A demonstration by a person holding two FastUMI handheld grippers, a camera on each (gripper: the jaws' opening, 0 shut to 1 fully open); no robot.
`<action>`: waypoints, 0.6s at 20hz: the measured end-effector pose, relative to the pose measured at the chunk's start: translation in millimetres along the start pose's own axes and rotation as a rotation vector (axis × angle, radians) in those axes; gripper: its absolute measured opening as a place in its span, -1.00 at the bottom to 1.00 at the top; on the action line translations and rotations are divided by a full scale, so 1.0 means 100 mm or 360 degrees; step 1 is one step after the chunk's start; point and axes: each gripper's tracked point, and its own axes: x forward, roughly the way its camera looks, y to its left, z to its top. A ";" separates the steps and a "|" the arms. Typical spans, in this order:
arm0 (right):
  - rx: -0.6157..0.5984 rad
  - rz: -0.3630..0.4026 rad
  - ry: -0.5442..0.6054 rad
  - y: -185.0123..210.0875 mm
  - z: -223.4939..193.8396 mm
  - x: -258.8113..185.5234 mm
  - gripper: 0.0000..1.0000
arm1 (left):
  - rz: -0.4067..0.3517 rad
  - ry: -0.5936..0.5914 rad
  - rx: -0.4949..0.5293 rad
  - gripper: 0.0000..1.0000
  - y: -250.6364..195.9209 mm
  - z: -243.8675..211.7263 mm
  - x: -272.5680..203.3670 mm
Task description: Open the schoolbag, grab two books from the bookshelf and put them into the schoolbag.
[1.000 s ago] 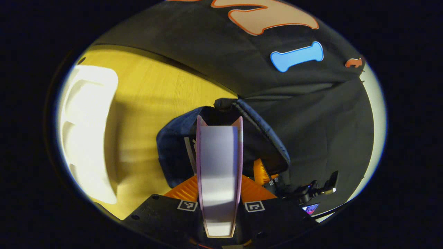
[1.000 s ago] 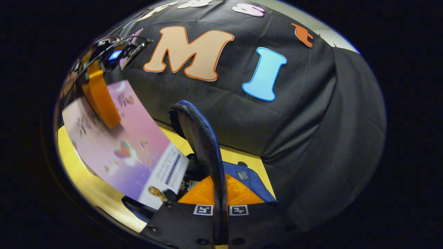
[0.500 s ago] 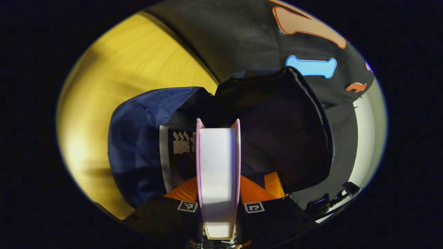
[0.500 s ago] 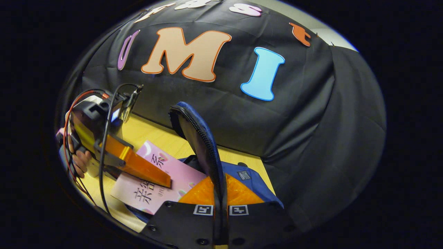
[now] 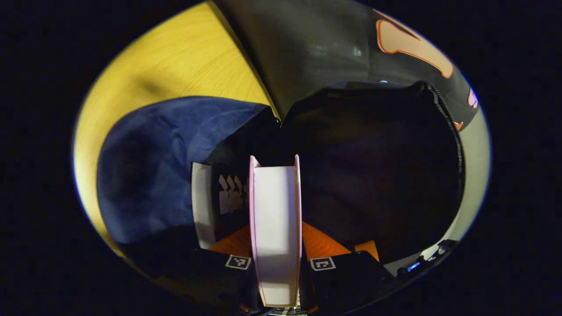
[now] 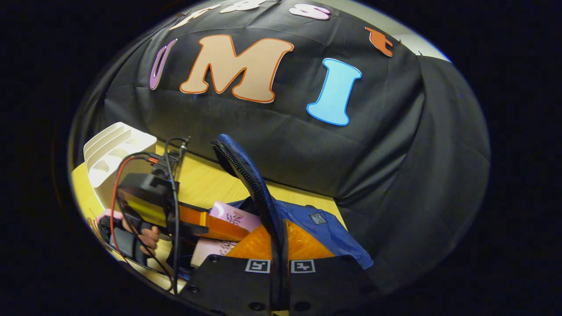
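Note:
The blue schoolbag (image 5: 153,162) lies open on the yellow table (image 5: 175,57), its dark inside (image 5: 373,175) facing me. My left gripper (image 5: 275,228) is shut on a pink book (image 5: 275,206), held edge-on and partly inside the bag's mouth. A dark-covered book (image 5: 219,197) sits in the bag to its left. In the right gripper view, my right gripper (image 6: 281,239) is shut on the bag's zippered flap (image 6: 252,180) and holds it upright. The left gripper (image 6: 219,226) and pink book (image 6: 230,215) reach into the bag from the left there.
A white bookshelf (image 6: 109,162) stands on the table (image 6: 206,184) at the far left of the right gripper view. A hand (image 6: 147,235) holds the left gripper, with red and black cables (image 6: 173,210) trailing. The black cloth wall (image 6: 351,153) runs close behind the bag.
The left gripper has tilted down and pushed the pink book deeper into the bag. The right gripper has kept the flap raised, almost unmoved. The white bookshelf has come into the right gripper view.

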 end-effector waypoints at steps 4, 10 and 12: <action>-0.0014 -0.0002 -0.0010 -0.01 -0.03 -0.06 -0.94 | 0.0038 0.0005 0.0021 -0.27 0.02 -0.09 0.07; 0.0052 0.0136 -0.0049 0.08 0.06 -0.29 -0.76 | 0.0409 -0.0040 0.0416 0.38 0.00 0.04 -0.54; 0.0064 0.0181 -0.0071 0.13 0.13 -0.43 -0.63 | 0.0527 -0.0120 0.0560 0.87 -0.08 0.13 -0.86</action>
